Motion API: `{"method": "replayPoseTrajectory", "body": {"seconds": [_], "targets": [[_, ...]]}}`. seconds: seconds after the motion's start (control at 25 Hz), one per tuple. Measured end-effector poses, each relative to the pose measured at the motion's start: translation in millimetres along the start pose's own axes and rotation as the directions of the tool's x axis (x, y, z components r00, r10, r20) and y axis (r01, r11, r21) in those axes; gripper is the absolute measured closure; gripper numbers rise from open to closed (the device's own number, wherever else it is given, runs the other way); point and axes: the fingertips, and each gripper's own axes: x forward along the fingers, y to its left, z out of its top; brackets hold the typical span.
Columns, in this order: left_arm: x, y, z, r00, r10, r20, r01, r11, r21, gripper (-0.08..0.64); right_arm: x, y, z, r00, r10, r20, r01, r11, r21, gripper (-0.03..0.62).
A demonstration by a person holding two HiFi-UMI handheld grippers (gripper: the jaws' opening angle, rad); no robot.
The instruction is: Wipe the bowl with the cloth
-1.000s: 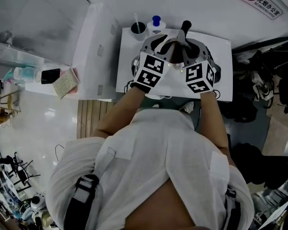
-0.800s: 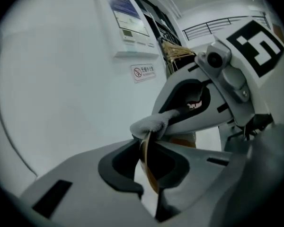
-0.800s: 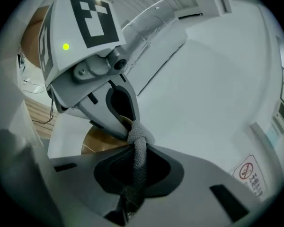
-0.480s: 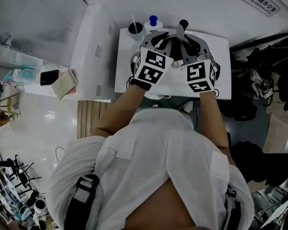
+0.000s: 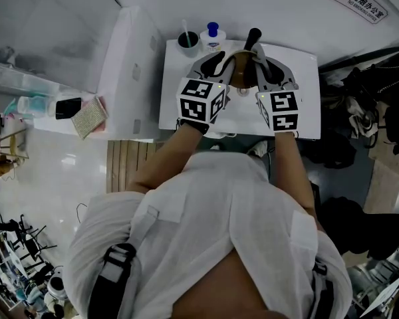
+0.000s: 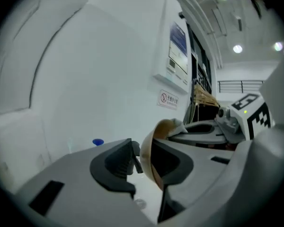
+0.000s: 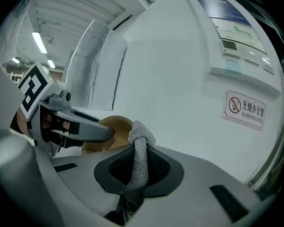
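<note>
the brown bowl stands on edge between the jaws of the left gripper. those jaws are only narrowly apart and clamped on the bowl's wall near the rim, one pad on each face of it. most of the bowl rises past the jaw tips.

we see the grey knitted cloth pinched in the right gripper. its jaws are pressed together on the cloth, which runs up the middle of the pads as a twisted strip. the bunched end sticks out beyond the jaw tips and lies against the bowl's rim, just beside the left gripper's upper jaw.

in the head view both grippers point away from us over a white table, jaw tips close together with the bowl between them. beyond the left jaws stand a dark cup and a blue-capped bottle. a no-smoking sign hangs on the wall to the right of the right jaws.
</note>
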Motion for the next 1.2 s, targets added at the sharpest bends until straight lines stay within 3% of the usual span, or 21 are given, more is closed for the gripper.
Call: {"method": "replayPoseTrajectory", "body": {"seconds": [0.12, 0.24, 0.32, 0.44, 0.52, 0.6, 0.72, 0.8, 0.84, 0.92, 0.96, 1.04, 1.12, 1.2], "targets": [[5.3, -5.8, 3.2, 0.998, -0.016, -0.058, 0.026, 0.987, 0.161, 0.440, 5.3, 8.6, -3.1, 0.998, 0.024, -0.064, -0.035, 0.983, -0.181, 0.551], [13.1, -10.4, -5.6, 0.984, -0.015, -0.177, 0.070, 0.949, 0.307, 0.463, 8.3, 23.1, -0.9, 0.993, 0.065, -0.096, -0.093, 0.942, -0.322, 0.551], [15.7, -10.9, -8.9, 0.971, 0.008, -0.240, 0.095, 0.906, 0.413, 0.484, 11.0, 32.4, 1.6, 0.990, 0.087, -0.111, -0.125, 0.902, -0.414, 0.549], [18.4, -14.9, -10.9, 0.951, 0.022, -0.307, 0.160, 0.819, 0.552, 0.506, 13.2, 37.9, 3.6, 0.984, 0.108, -0.139, -0.166, 0.837, -0.521, 0.549], [20.2, -16.7, -9.3, 0.946, 0.031, -0.323, 0.179, 0.781, 0.598, 0.519, 14.3, 36.7, 6.1, 0.983, 0.114, -0.143, -0.174, 0.828, -0.532, 0.549], [21.5, -16.3, -4.4, 0.954, 0.032, -0.298, 0.154, 0.800, 0.580, 0.523, 15.1, 31.7, 10.7, 0.987, 0.110, -0.114, -0.151, 0.868, -0.473, 0.549], [20.3, -10.7, 5.2, 0.980, 0.028, -0.198, 0.065, 0.891, 0.449, 0.523, 13.5, 16.9, 14.6, 0.996, 0.069, -0.052, -0.082, 0.945, -0.317, 0.548], [16.8, -3.9, 11.9, 0.994, 0.013, -0.108, 0.016, 0.962, 0.273, 0.523, 11.5, 5.4, 15.5, 0.999, 0.050, 0.000, -0.050, 0.986, -0.162, 0.549], [14.7, -0.5, 14.6, 0.998, 0.006, -0.059, 0.004, 0.986, 0.167, 0.523, 10.5, 0.7, 15.8, 0.999, 0.046, 0.027, -0.044, 0.997, -0.071, 0.549], [11.3, 5.6, 14.5, 1.000, 0.008, 0.016, -0.007, 1.000, -0.017, 0.512, 9.8, -3.4, 14.2, 0.997, 0.038, 0.060, -0.043, 0.997, 0.071, 0.549], [10.9, 7.5, 10.8, 1.000, 0.015, 0.028, -0.013, 0.997, -0.071, 0.505, 10.2, -2.7, 11.5, 0.998, 0.035, 0.057, -0.040, 0.995, 0.094, 0.549], [12.7, 8.0, 0.2, 1.000, 0.012, 0.002, -0.012, 0.997, -0.074, 0.502, 11.4, 0.7, 3.4, 0.999, 0.038, 0.021, -0.039, 0.998, 0.044, 0.549], [16.0, 4.2, -6.5, 0.999, -0.017, -0.051, 0.018, 1.000, 0.021, 0.497, 12.0, 5.7, -3.8, 0.998, 0.063, -0.026, -0.065, 0.996, -0.062, 0.551], [20.8, -2.4, -9.7, 0.992, -0.046, -0.116, 0.064, 0.985, 0.162, 0.459, 13.0, 11.8, -7.9, 0.993, 0.089, -0.072, -0.101, 0.979, -0.176, 0.550]]}}
